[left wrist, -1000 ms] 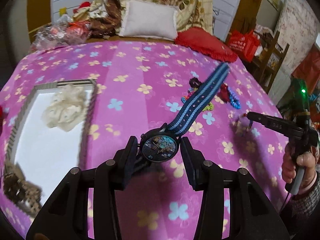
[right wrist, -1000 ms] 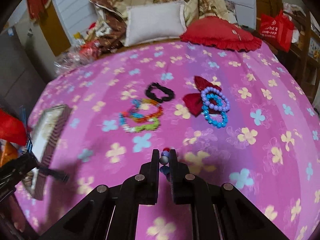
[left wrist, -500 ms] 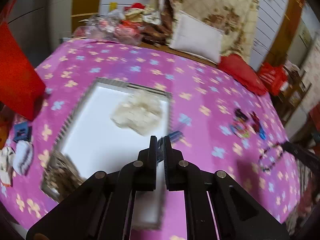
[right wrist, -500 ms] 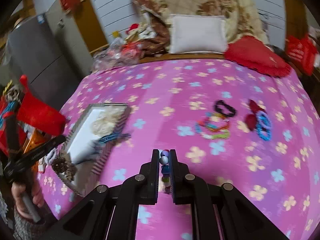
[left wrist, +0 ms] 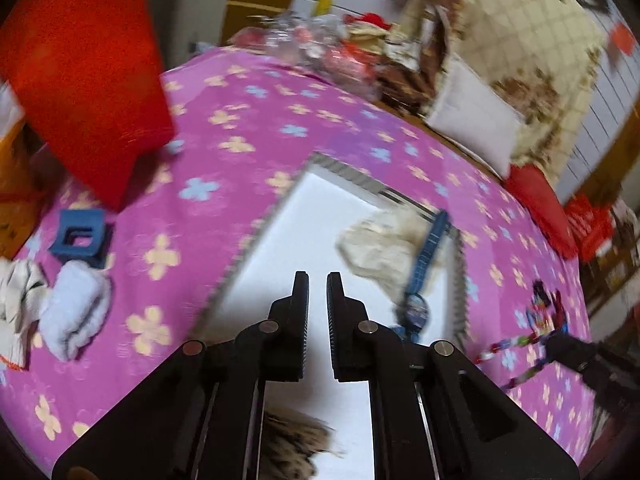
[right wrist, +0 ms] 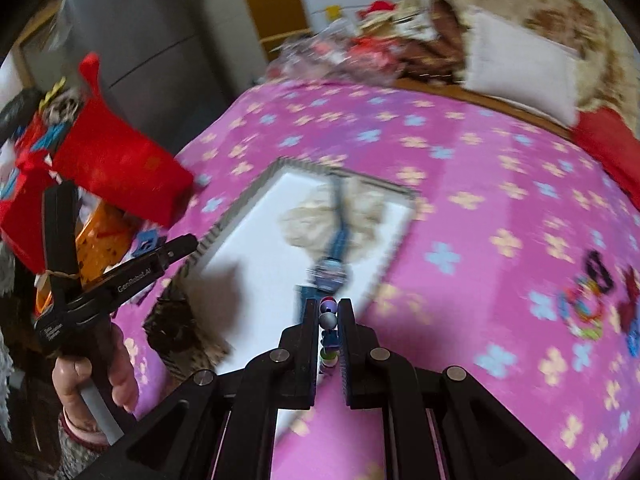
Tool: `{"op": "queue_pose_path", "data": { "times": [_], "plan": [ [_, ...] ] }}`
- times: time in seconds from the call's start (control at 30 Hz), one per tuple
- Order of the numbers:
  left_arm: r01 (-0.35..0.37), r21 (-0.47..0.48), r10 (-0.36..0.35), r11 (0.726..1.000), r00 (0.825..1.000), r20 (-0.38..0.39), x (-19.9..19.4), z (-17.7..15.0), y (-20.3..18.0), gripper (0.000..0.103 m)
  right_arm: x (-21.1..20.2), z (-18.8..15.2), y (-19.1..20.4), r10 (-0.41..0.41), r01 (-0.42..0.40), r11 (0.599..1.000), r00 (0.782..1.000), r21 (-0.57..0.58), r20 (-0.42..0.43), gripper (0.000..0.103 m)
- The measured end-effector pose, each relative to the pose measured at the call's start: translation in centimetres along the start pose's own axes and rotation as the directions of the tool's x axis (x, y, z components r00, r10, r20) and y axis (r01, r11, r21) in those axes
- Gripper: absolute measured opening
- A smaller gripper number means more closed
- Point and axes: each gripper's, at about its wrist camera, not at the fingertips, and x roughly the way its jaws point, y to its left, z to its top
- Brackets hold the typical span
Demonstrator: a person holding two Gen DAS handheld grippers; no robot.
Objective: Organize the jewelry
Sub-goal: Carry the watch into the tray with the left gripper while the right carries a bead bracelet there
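Note:
A blue-strapped watch [left wrist: 418, 304] lies in the white tray [left wrist: 240, 248], its strap across a cream fluffy scrunchie [left wrist: 380, 248]. My left gripper [left wrist: 318, 280] hangs over the tray's middle, shut with nothing between its fingers; the right wrist view shows it [right wrist: 188, 245] at the tray's left rim [right wrist: 224, 224]. My right gripper [right wrist: 329, 308] is shut on a string of coloured beads [right wrist: 329, 320], just short of the watch [right wrist: 330, 272] at the tray's near edge. In the left wrist view the beads [left wrist: 516, 344] dangle from the right gripper [left wrist: 560, 350], blurred.
A brown fuzzy item [right wrist: 180, 332] sits in the tray's near corner. A red bag [left wrist: 80, 80], a small blue box [left wrist: 82, 236] and white cloth [left wrist: 72, 312] lie left of the tray. Several bracelets [right wrist: 588, 300] lie on the pink flowered cover at right.
The left gripper let the watch go into the tray, shut empty and swung left over the tray. The right gripper carried the beads left from the bracelets to the tray.

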Motion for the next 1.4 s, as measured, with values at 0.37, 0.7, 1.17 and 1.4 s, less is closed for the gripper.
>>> {"op": "queue_pose_path", "data": {
  "times": [0.37, 0.7, 1.17, 1.4],
  "plan": [
    [-0.099, -0.080, 0.102, 0.992, 0.994, 0.031, 0.3, 0.4, 4.6, 0.007, 13.1, 8.1, 8.3, -0.047, 0.041, 0.994, 0.997, -0.103, -0.061, 0.008],
    [-0.091, -0.090, 0.094, 0.992, 0.995, 0.026, 0.8, 1.0, 4.4, 0.013, 16.5, 12.7, 4.3, -0.183, 0.182, 0.983, 0.981, -0.023, -0.066, 0.032],
    [-0.090, -0.083, 0.092, 0.993, 0.995, 0.024, 0.4, 0.4, 3.8, 0.021, 4.6, -3.9, -0.2, -0.266, 0.267, 0.964, 0.964, -0.012, 0.022, 0.043],
    [-0.122, -0.038, 0.123, 0.992, 0.992, 0.022, 0.5, -0.3, 2.3, 0.021, 7.3, -8.1, 1.0, -0.229, 0.233, 0.972, 0.969, 0.035, -0.094, 0.043]
  ]
}}
